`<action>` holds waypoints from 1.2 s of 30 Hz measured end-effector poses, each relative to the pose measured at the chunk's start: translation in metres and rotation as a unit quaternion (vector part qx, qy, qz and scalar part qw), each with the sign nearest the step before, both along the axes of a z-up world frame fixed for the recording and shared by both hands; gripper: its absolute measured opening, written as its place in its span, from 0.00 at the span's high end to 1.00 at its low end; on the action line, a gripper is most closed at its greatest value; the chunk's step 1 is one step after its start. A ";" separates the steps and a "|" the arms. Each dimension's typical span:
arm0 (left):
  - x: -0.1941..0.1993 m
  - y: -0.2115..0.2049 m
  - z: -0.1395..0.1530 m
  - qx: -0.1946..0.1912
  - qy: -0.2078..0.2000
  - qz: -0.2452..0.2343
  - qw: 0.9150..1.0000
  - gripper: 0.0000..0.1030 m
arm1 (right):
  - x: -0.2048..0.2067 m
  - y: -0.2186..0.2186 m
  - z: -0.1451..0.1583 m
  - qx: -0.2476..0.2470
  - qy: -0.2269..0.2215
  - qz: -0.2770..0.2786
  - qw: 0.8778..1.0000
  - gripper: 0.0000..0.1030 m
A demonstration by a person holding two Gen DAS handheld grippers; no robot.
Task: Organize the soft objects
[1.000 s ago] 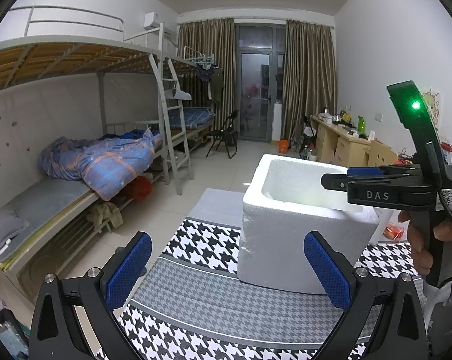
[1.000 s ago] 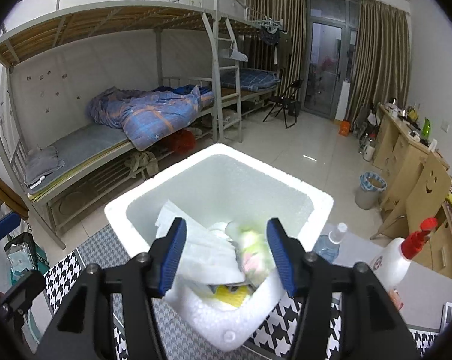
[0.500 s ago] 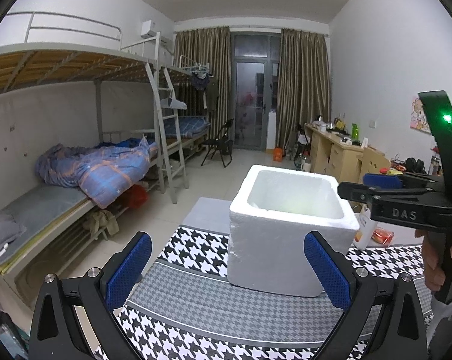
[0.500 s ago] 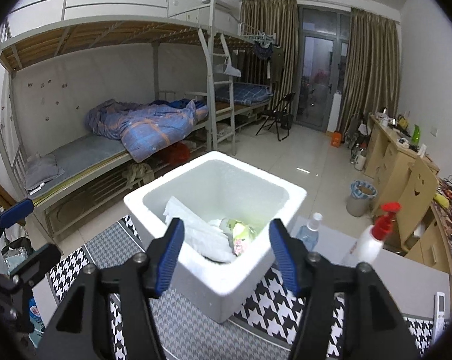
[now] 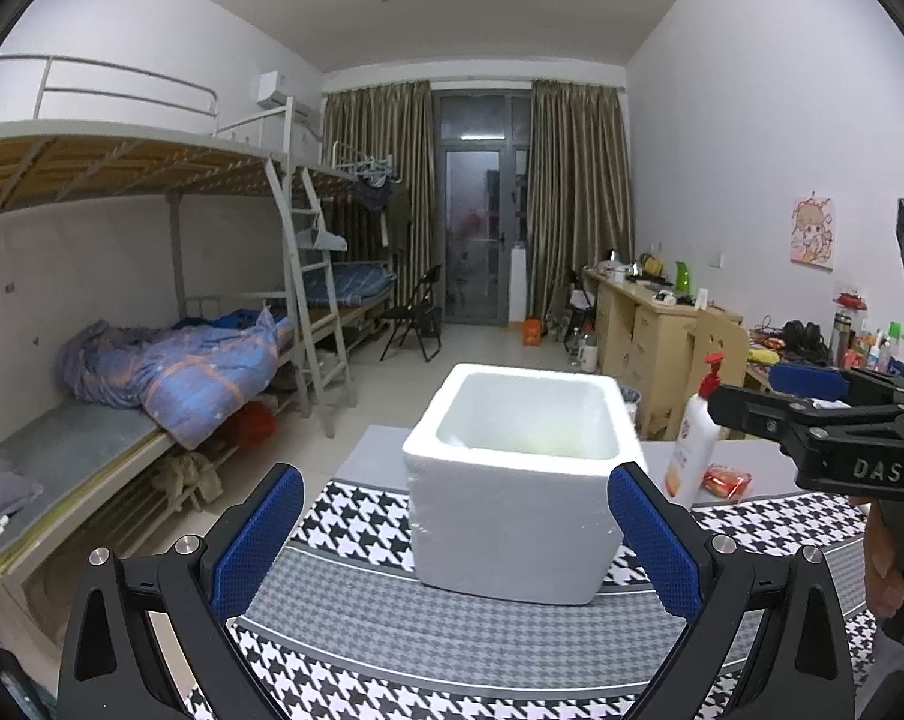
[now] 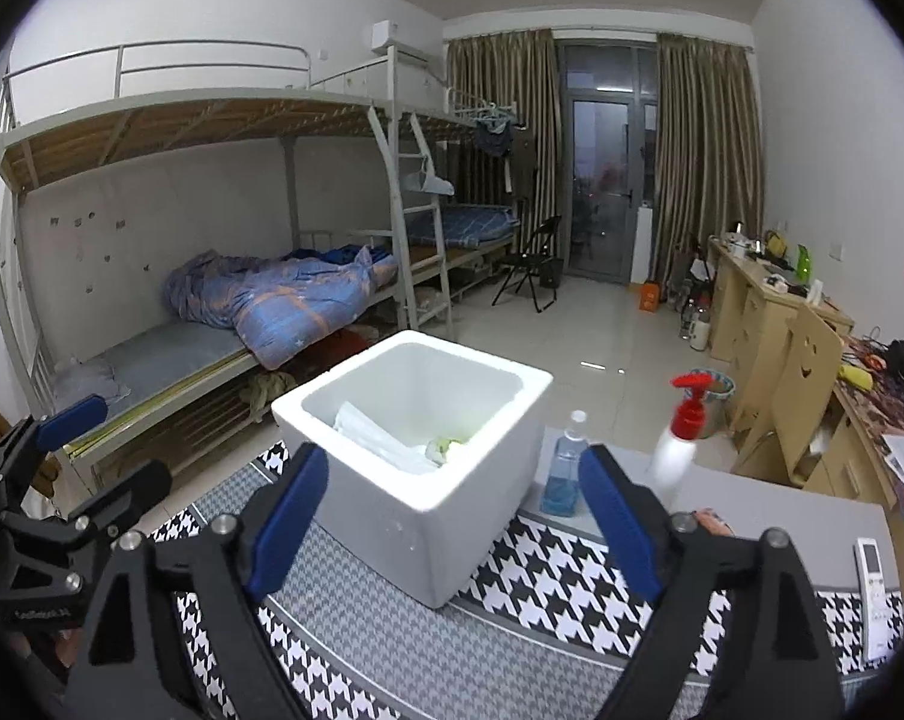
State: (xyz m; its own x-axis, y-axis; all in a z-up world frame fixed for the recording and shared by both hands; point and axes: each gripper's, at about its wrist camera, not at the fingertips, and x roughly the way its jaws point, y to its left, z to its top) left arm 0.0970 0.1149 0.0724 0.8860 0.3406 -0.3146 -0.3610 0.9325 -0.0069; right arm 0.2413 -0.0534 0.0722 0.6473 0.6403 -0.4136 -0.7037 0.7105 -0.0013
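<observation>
- Dorm room: metal bunk bed (image 6: 224,192) along the left wall, crumpled blue quilt (image 6: 284,300) on the lower bunk, ladder (image 6: 419,222) further down.
- Brown curtains (image 6: 697,162) flank a glass door (image 6: 604,180) at the far end; black folding chair (image 6: 529,270) just before it on the tiled floor.
- Wooden desks (image 6: 769,324) line the right wall, cluttered on top.
- Counter (image 6: 781,516) in the foreground is grey, partly covered by a black-and-white houndstooth cloth (image 6: 547,570).
- White foam box (image 6: 428,468) stands on the cloth, open-topped; inside lie white soft items (image 6: 380,438) and a greenish soft item (image 6: 452,447).
- Just beside the box on the bare counter: blue-liquid bottle (image 6: 562,468), white spray bottle (image 6: 679,444) with red trigger, small red packet (image 5: 724,480); a white remote (image 6: 871,594) well apart at the right edge.
- Right gripper (image 6: 452,516) hangs short of the box, jaws opening, already wide, nothing between the blue pads.
- Left gripper (image 5: 452,540) also short of the box, jaws spread wide, holding nothing.
- Person's hand (image 5: 883,564) on the right gripper's handle shows in the left wrist view.
</observation>
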 end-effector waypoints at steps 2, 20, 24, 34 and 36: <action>0.000 -0.004 0.001 0.001 -0.004 -0.006 1.000 0.01 | -0.005 -0.006 0.000 0.004 -0.004 -0.006 1.000 0.06; -0.007 -0.038 0.014 0.019 -0.029 -0.055 0.998 0.01 | -0.037 -0.082 -0.002 0.057 -0.020 -0.065 0.996 0.01; -0.008 -0.043 0.013 0.016 -0.030 -0.062 0.997 0.01 | -0.047 -0.093 -0.006 0.057 -0.034 -0.080 0.995 0.01; -0.018 -0.061 0.013 0.034 -0.041 -0.065 0.996 0.01 | -0.060 -0.105 -0.013 0.060 -0.051 -0.093 0.992 0.01; -0.019 -0.064 0.012 0.039 -0.043 -0.070 0.996 0.01 | -0.061 -0.109 -0.015 0.066 -0.047 -0.088 0.993 0.01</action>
State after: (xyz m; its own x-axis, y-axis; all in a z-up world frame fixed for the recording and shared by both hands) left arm 0.0776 0.0508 0.0841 0.9489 0.2328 -0.2132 -0.2292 0.9725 0.0419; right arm 0.1803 -0.1620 0.0573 0.7855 0.5583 -0.2668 -0.5698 0.8208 0.0401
